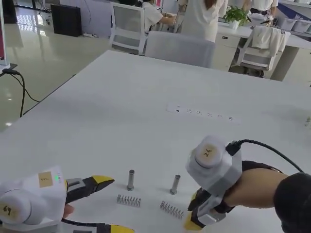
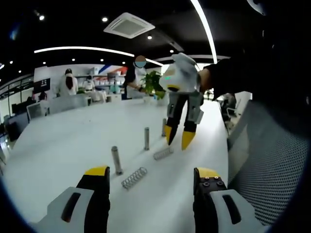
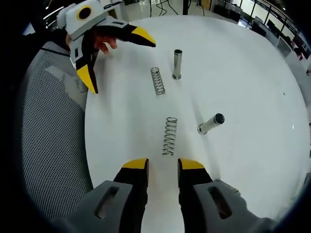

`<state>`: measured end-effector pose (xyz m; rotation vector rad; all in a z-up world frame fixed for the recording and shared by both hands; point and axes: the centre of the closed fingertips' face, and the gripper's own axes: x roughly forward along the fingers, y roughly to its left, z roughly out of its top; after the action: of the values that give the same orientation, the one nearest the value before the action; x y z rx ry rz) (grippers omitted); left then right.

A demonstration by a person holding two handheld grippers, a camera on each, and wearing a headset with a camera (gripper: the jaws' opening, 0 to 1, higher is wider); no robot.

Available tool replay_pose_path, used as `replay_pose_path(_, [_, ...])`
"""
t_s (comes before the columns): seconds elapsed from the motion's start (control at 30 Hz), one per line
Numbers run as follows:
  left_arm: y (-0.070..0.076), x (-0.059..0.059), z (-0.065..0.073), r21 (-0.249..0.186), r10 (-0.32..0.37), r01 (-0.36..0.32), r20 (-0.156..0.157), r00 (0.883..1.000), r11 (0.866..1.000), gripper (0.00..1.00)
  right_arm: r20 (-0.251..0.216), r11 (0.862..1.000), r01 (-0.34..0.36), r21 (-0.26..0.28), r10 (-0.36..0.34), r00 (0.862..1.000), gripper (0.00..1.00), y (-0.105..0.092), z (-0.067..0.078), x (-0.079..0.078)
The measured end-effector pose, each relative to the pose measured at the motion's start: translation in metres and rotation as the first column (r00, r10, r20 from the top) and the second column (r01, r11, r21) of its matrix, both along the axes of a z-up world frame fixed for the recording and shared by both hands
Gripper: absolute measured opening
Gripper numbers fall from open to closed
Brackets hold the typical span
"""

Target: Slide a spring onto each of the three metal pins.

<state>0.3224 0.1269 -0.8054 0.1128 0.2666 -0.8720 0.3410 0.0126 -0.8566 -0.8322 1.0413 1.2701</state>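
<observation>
Two metal pins (image 1: 130,179) (image 1: 175,184) stand upright on the white table (image 1: 146,107). A spring (image 1: 129,200) lies in front of the left pin and another spring (image 1: 171,209) in front of the right one. My left gripper (image 1: 111,205) is open at the lower left, nothing between its jaws. In the left gripper view (image 2: 153,174) three pins (image 2: 116,160) (image 2: 146,138) (image 2: 164,127) stand in a row. My right gripper (image 3: 163,164) is open, its tips just short of a spring (image 3: 169,136), beside a pin (image 3: 210,124).
A flush socket strip (image 1: 201,113) sits in the table's middle. Chairs (image 1: 177,47) and people stand beyond the far edge. A mesh chair back (image 2: 272,160) is close to the near edge. The right gripper's cable (image 1: 272,148) trails to the right.
</observation>
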Motion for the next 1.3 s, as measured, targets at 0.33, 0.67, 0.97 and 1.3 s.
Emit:
replay_pose_path(0.33, [0.000,-0.001,0.000,0.000,-0.003,0.003,-0.003,1.000,1.000,0.64,0.010,1.000,0.000,-0.004,0.000,1.000,0.18,0.010,-0.008,0.007])
replay_pose_path(0.67, [-0.001,-0.003,-0.001,0.000,-0.009,0.009,-0.007,1.000,1.000,0.63,0.021,1.000,0.003,-0.017,-0.003,1.000,0.14,0.013,-0.011,0.009])
replay_pose_path(0.97, [-0.001,-0.005,-0.001,-0.002,-0.014,0.014,-0.008,1.000,1.000,0.62,0.076,0.998,-0.032,-0.051,0.036,0.996,0.08,0.013,-0.012,0.011])
replay_pose_path(1.3, [-0.004,-0.008,0.001,0.000,-0.032,0.032,-0.009,0.999,0.999,0.58,0.076,0.998,-0.045,-0.032,0.048,0.996,0.08,0.016,0.000,0.009])
